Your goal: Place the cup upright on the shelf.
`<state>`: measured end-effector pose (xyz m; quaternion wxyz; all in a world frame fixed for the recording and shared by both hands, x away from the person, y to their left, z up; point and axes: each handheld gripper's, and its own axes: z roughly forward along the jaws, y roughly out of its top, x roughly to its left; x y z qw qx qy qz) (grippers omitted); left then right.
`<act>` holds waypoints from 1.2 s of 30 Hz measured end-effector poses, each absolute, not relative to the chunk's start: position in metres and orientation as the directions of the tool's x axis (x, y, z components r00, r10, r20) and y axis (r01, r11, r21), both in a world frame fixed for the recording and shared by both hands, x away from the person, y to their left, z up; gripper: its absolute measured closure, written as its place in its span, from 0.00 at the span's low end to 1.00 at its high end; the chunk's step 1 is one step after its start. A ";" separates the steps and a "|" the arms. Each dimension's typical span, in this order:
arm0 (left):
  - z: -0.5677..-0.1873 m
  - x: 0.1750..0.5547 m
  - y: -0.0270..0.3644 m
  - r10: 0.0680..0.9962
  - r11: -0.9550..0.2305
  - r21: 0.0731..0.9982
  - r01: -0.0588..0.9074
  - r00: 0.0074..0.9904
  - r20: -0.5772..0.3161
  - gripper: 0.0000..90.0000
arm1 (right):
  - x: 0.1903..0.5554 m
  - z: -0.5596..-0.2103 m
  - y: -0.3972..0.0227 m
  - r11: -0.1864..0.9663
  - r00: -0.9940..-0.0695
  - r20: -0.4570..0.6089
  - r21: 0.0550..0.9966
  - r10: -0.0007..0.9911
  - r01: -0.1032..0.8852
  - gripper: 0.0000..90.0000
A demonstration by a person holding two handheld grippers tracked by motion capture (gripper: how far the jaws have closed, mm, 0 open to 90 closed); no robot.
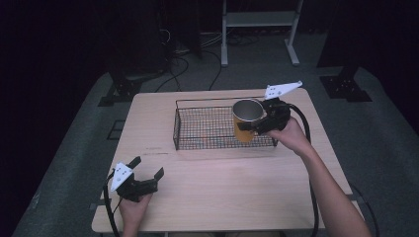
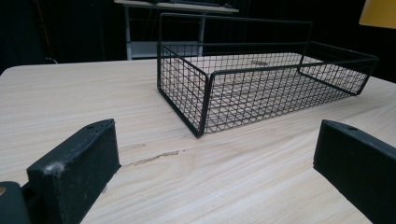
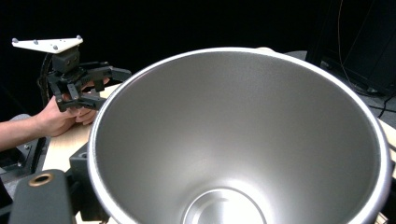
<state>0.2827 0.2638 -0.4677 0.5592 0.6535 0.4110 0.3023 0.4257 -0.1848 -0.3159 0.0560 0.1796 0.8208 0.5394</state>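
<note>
Here the right hand-held gripper (image 1: 255,126) is clamped on a yellow cup (image 1: 245,121) with a steel lining, its jaws gripping the cup's wall near the rim. The cup is upright and held in the air over the right end of a black wire basket (image 1: 197,129), whose mesh shows behind and below it; whether the cup's base touches the basket floor cannot be told. In the right gripper view the cup's brushed metal inside (image 3: 243,140) opens wide toward the camera, rim up and round bottom visible.

The left hand-held gripper (image 1: 147,168) sits low at the near left corner of the worktop (image 1: 222,192), well apart from the basket, its jaws spread wide with nothing between them. In the left gripper view both black jaws flank bare wood, and the basket (image 2: 261,88) stands beyond them, with a yellow corner of the cup (image 2: 379,13) above its far right end.
</note>
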 end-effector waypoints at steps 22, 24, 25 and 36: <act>-0.468 0.283 0.264 0.874 -0.033 0.979 0.199 0.480 -0.068 0.00 | 0.458 -0.292 -0.160 0.362 -0.934 0.098 0.904 0.343 0.228 0.14; -0.468 0.283 0.264 0.874 -0.032 0.979 0.199 0.481 -0.069 0.00 | 0.460 -0.291 -0.158 0.361 -0.934 0.097 0.904 0.345 0.227 0.14; -0.468 0.283 0.264 0.874 -0.031 0.979 0.199 0.481 -0.070 0.00 | 0.462 -0.291 -0.156 0.365 -0.934 0.097 0.902 0.345 0.229 0.14; -0.468 0.282 0.263 0.874 -0.039 0.979 0.198 0.483 -0.062 0.00 | 0.491 -0.296 -0.137 0.356 -0.926 0.124 0.899 0.356 0.257 0.14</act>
